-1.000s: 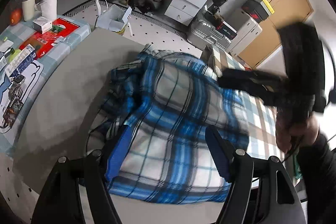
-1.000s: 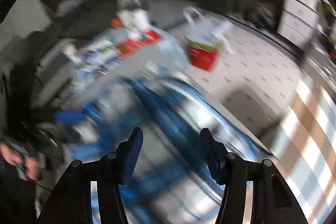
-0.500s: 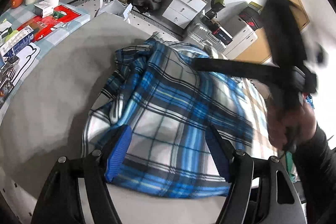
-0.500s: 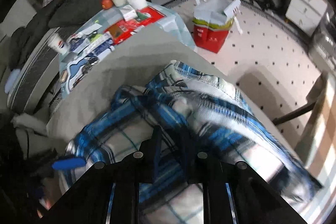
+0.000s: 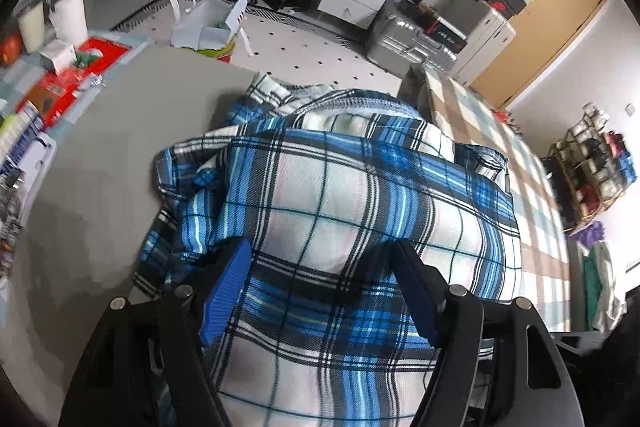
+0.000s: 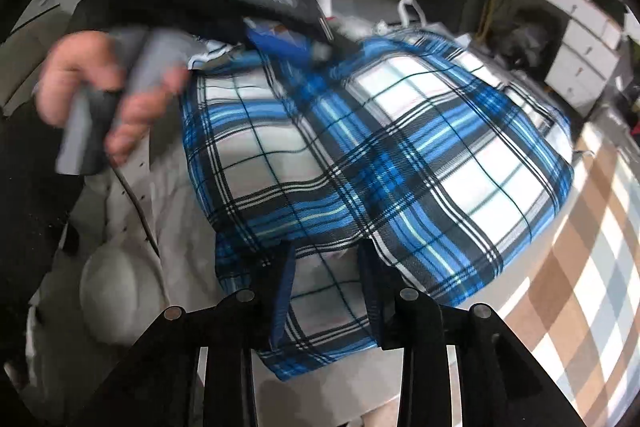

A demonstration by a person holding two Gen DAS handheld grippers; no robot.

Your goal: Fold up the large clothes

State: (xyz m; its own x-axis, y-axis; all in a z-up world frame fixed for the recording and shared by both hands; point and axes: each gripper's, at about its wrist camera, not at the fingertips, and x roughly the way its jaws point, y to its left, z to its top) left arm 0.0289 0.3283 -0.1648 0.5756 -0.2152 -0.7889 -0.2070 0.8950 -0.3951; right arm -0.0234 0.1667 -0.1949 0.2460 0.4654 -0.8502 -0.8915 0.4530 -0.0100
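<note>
A blue, white and black plaid shirt [image 5: 340,195] lies folded in a bulky bundle on the grey table [image 5: 100,167]. My left gripper [image 5: 320,267] hangs close over its near part with the jaws wide apart. The cloth lies under and between the blue pads [image 5: 224,291], which do not pinch it. In the right wrist view the shirt [image 6: 380,131] fills the middle. My right gripper [image 6: 328,283] is at its near edge with the jaws narrow and opening, and a flat lower layer of cloth shows between them. A blurred hand [image 6: 100,87] holds the left gripper [image 6: 280,43] at the shirt's far side.
A brown and blue checked cloth [image 5: 480,115] covers the surface right of the shirt. Packets and cups [image 5: 68,15] crowd the table's left end. A white paper bag [image 5: 208,31] stands on the floor beyond. Pale fabric [image 6: 120,291] lies left of the shirt's near edge.
The right gripper swung out of the left wrist view and came down to the shirt's near edge, its jaws narrowing, then parting a little. The left gripper moved closer over the shirt.
</note>
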